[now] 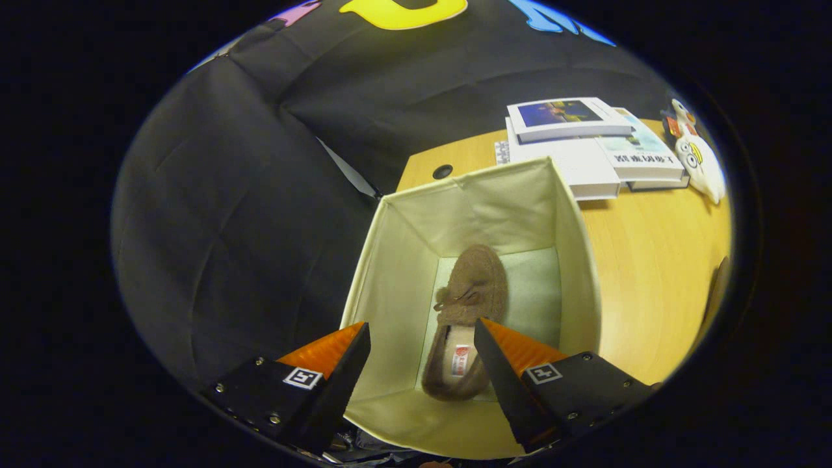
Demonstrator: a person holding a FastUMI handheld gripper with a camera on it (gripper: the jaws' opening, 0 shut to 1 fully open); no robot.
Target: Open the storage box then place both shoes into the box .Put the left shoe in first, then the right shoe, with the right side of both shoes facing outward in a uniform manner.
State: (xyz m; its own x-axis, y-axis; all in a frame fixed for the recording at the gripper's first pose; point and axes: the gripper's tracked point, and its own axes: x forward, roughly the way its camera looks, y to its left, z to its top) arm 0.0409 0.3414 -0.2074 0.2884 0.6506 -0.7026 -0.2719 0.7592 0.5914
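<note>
Beyond the storage box [572, 221], you had a stack of books [585, 146] and a white plush toy [699, 159] on the wooden table [650, 273], well apart from your fingers. Your gripper [422, 351] hung spread and empty above the box's open top. The brown shoe [465, 312] lay on the box floor, below and between the fingers, toe pointing away. Bare floor remained right of it.

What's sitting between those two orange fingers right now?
In the gripper view, a brown fuzzy shoe lies on the floor of the open cream storage box, below the open, empty gripper; its fingers grip nothing.
</note>
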